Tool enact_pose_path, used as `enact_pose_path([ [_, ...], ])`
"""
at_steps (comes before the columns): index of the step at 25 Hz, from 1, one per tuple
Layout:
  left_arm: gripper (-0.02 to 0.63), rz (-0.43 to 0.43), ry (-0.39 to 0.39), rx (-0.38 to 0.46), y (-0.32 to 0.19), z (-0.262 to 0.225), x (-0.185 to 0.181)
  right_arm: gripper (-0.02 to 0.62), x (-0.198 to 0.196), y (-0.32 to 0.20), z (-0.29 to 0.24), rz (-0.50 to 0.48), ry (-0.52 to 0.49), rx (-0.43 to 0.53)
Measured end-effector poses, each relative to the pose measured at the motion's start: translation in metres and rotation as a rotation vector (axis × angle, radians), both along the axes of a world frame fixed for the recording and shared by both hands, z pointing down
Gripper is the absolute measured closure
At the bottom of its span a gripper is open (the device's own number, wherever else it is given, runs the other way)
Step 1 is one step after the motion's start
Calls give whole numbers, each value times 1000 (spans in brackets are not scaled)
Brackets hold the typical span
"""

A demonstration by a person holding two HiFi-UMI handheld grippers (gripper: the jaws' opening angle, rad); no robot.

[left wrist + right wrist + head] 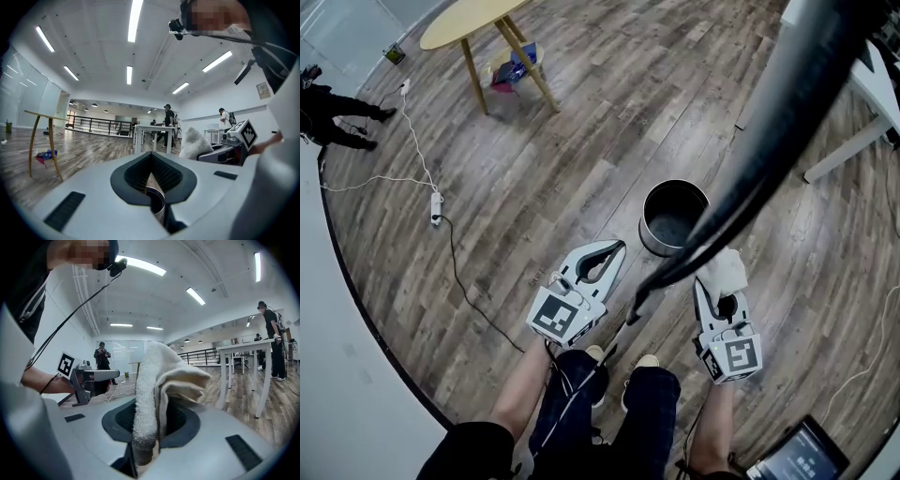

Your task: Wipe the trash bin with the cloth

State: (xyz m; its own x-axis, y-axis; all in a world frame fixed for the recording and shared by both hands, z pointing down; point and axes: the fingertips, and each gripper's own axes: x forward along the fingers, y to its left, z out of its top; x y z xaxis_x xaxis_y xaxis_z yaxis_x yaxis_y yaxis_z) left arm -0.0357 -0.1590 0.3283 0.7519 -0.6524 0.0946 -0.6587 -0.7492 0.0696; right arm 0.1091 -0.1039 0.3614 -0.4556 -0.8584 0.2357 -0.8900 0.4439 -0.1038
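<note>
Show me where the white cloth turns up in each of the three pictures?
Head view: lower right, cloth at the right gripper's tip, beside the trash bin.
Left gripper view: right of centre.
Right gripper view: dead centre, clamped.
Shared landmark: the right gripper holding it.

We see a wood floor (581,159) carrying the trash bin (673,221), a round yellow table (469,21) and a white power strip (436,208).

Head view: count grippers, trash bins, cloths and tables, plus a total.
grippers: 2, the left gripper and the right gripper
trash bin: 1
cloth: 1, clamped in the right gripper
tables: 2, the yellow table and the white table
total: 6
</note>
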Motion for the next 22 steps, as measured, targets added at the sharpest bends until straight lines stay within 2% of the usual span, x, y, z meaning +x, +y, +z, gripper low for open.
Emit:
enact_pose_path([
  [9,609,18,4,-35,-11,104,-8,505,-8,-10,95,-9,-19,-4],
  [12,609,19,13,-45,-13,130,-8,505,-12,-11,121,-19,-24,-5],
  [22,609,22,-27,-52,-17,205,-9,505,-27,-16,196,-68,-25,-22],
])
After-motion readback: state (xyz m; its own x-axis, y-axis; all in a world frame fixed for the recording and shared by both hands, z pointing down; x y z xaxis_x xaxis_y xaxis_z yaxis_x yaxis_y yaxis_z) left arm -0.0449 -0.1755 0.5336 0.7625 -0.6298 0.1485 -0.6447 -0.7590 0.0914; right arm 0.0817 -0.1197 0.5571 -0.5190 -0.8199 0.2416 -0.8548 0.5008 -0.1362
